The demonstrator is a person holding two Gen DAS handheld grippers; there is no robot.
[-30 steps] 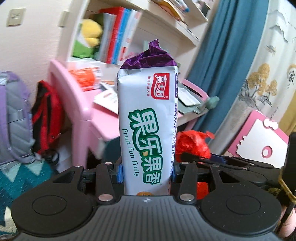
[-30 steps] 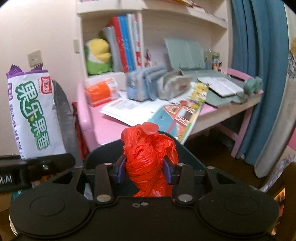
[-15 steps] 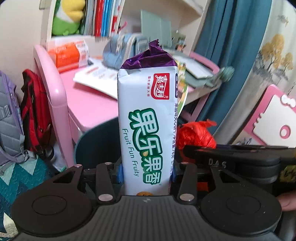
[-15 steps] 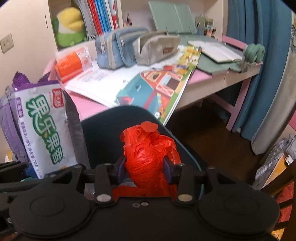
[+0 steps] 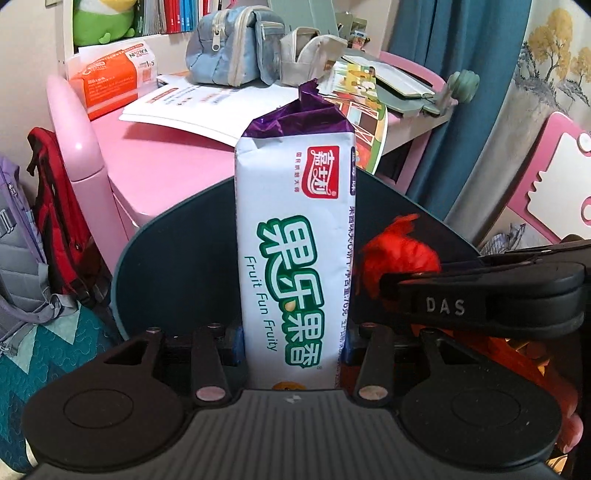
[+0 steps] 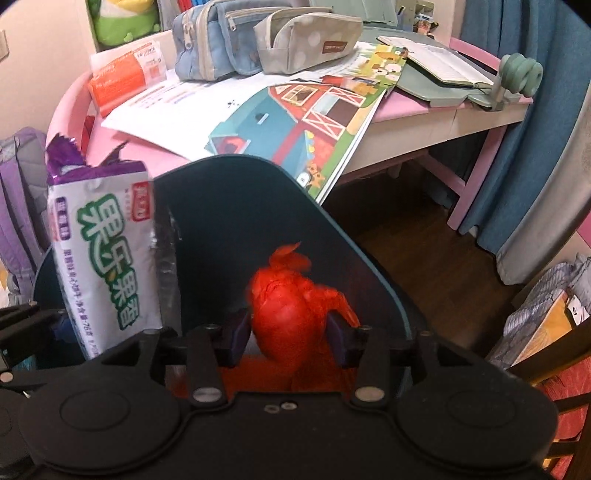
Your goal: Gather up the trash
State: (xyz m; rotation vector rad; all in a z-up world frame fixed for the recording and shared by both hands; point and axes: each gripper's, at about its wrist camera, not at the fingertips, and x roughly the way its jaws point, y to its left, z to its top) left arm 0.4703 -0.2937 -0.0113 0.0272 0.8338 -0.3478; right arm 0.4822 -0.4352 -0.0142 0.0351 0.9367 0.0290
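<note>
A: What does the room look like around the dark bin [image 6: 280,206]?

B: A pink desk [image 5: 162,162] stands just behind the bin, with a wooden floor [image 6: 417,258] under it and a blue curtain [image 6: 517,147] to the bin's right. A shelf behind the desk holds books and one green and yellow plush toy [image 5: 99,18]. Left of the bin, a red bag [image 5: 62,214] and a purple-grey backpack [image 5: 18,236] lean by the desk's side.

A: Count what lies on the desk.

B: Two pencil cases, one blue [image 6: 218,37] and one grey with dots [image 6: 306,37]; one orange packet [image 6: 125,77]; one farm picture book [image 6: 295,122] overhanging the edge above the bin; some white sheets, number unclear.

A: And the trash?

B: Two pieces. The left gripper [image 5: 291,339] clamps one white biscuit wrapper [image 5: 295,258] with a purple top, upright over the bin's mouth. The right gripper [image 6: 288,332] has one crumpled red plastic bag [image 6: 291,306] between its fingers, also over the bin; its jaws have just been opening, and the bag looks blurred, with a gap at the right pad.
</note>
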